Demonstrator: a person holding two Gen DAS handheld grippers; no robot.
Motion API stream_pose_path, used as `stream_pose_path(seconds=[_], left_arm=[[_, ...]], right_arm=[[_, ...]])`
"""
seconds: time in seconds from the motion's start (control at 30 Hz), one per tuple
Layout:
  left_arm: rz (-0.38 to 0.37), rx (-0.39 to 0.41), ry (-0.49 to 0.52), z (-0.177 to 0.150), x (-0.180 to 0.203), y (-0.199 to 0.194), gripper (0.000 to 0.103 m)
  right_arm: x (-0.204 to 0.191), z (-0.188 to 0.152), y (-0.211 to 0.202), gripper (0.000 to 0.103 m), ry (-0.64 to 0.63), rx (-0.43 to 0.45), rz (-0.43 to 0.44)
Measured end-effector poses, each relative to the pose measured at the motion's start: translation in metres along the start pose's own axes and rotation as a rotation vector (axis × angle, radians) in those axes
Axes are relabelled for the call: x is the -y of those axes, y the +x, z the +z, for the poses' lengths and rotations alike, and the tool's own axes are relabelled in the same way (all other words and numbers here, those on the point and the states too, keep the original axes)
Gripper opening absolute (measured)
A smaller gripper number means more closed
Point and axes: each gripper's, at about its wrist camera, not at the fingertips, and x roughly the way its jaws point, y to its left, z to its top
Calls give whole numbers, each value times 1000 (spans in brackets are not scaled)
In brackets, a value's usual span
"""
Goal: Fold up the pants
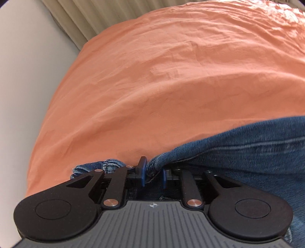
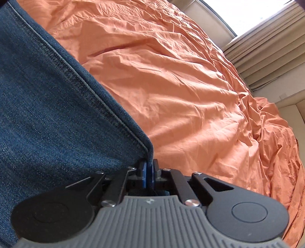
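Observation:
Blue denim pants (image 1: pixel 247 148) lie over an orange bed sheet (image 1: pixel 171 76). My left gripper (image 1: pixel 153 174) sits low over the sheet with a bunched fold of denim between its blue pads (image 1: pixel 143 172), and a frayed hem end (image 1: pixel 111 165) pokes out to its left. In the right wrist view the pants (image 2: pixel 47 114) hang as a taut panel on the left, with a stitched seam (image 2: pixel 91 91) running down to my right gripper (image 2: pixel 149 170). That gripper is shut on the seam corner.
The crumpled orange sheet (image 2: pixel 190 85) covers the whole bed. A pale wall (image 1: pixel 22 85) and pleated beige curtains (image 1: pixel 85 17) border the bed on the left. Curtains (image 2: pixel 266 57) and a bright window (image 2: pixel 247 13) stand at the far right.

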Motion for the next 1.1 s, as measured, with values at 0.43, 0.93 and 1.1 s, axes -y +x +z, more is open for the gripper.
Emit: stream_pose_path(seconds=[0.43,0.93,1.1], left_arm=[[-79,13,64,21,-28,-64,95],[-220,58,-767,-133,-173,-99,71],[-437,91,-1145,-205,-187,-59,74]], right_arm=[[16,-2,-63,38,130,30,-83],[-32,-54,-142,46,625,36,218],[-47,-62,-142,45,715,51,230]])
